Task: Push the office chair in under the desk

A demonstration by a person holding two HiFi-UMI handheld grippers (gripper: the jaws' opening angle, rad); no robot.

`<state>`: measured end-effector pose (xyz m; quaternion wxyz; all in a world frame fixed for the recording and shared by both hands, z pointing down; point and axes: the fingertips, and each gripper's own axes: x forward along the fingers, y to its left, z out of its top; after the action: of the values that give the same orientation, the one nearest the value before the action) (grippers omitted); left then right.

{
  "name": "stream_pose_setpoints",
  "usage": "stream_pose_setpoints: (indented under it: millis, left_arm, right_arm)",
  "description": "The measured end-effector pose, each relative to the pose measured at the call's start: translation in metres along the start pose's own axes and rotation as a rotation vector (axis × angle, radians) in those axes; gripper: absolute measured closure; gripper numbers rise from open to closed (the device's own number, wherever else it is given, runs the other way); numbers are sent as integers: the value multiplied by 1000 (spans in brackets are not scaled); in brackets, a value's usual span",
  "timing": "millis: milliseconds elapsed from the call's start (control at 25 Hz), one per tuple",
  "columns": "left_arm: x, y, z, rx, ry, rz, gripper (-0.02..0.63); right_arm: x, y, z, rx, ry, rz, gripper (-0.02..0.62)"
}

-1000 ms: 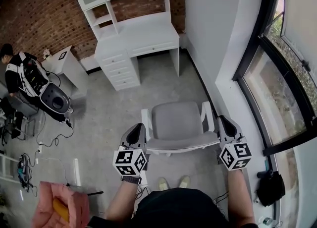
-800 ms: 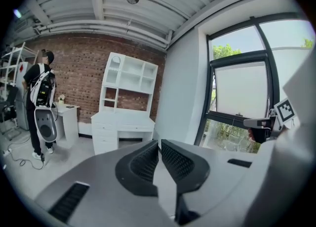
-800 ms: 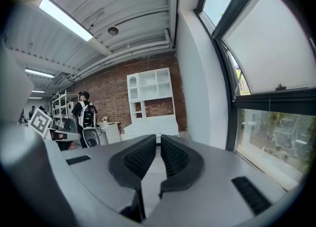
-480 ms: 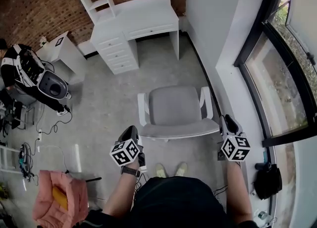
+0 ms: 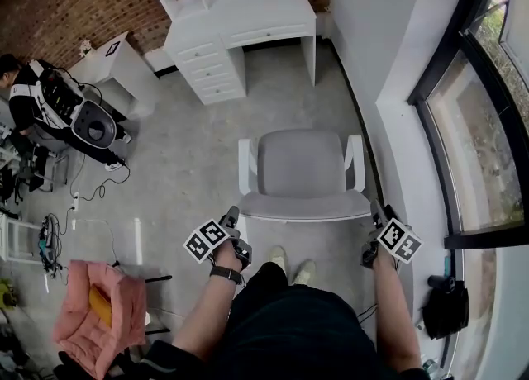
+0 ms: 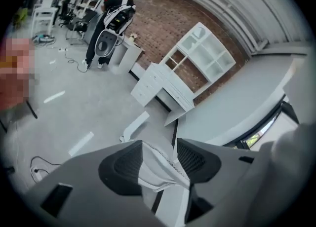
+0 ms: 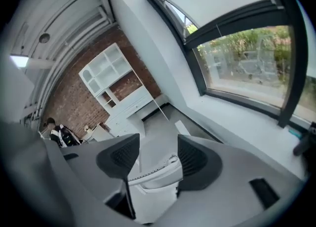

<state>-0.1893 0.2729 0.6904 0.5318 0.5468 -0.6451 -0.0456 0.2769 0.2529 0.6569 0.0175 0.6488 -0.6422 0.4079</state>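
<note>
The office chair (image 5: 300,163) is parked well back from the desk (image 5: 248,19), with grey floor (image 5: 281,97) between; the desk's drawers (image 5: 213,73) are shut. The left gripper (image 5: 233,220) and right gripper (image 5: 378,215) have just been opened wide, and the chair's back rim is seen between their jaws, not squeezed.

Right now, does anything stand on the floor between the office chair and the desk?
Nothing visible does. The floor between the office chair and the opening under the desk is bare. The small white table stands off to the left, clear of that path.
</note>
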Motion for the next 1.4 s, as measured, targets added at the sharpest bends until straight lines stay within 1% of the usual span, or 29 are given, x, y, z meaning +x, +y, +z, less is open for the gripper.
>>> stream_pose_setpoints:
  millis: [40,120,200,440,520,600,800,880,1000,1080,1160,1240,1400]
  left_arm:
    - [3,3,0,-25,2,3,396]
    - [9,5,1,-46,5,9,390]
    - [17,5,-1,-51,13,15,388]
    - [35,6,-13,-51,62,34,390]
    - [42,6,-16,-59,84,34,391]
    - [47,7,-19,-83,95,31,400]
    - [59,9,-18,-149,96,19,402]
    - [64,10,-20,-159,109,15,402]
    - [73,9,-23,-165,147,5,389]
    - [78,11,-22,-201,152,12,389]
    - [82,14,-19,-245,135,24,398]
    - [87,14,-15,-265,125,26,419]
    - [99,9,-7,-243,149,29,425]
  right_arm:
    - [4,-3,-4,34,10,-3,373]
    - [14,-6,-8,89,27,-8,360]
    - [24,-11,-11,124,42,-23,347]
    - [45,-32,-34,233,95,-114,313]
    - [53,-33,-42,251,120,-130,311]
    - [62,-34,-49,269,141,-147,311]
    - [81,-36,-63,315,194,-181,313]
    - [87,-33,-72,354,224,-180,319]
    - [92,-32,-75,430,232,-192,389]
    - [95,-31,-75,460,235,-199,403]
    - [97,-29,-76,472,241,-200,414]
    - [101,-28,-76,475,249,-201,418]
    - [113,-24,-71,463,269,-204,420]
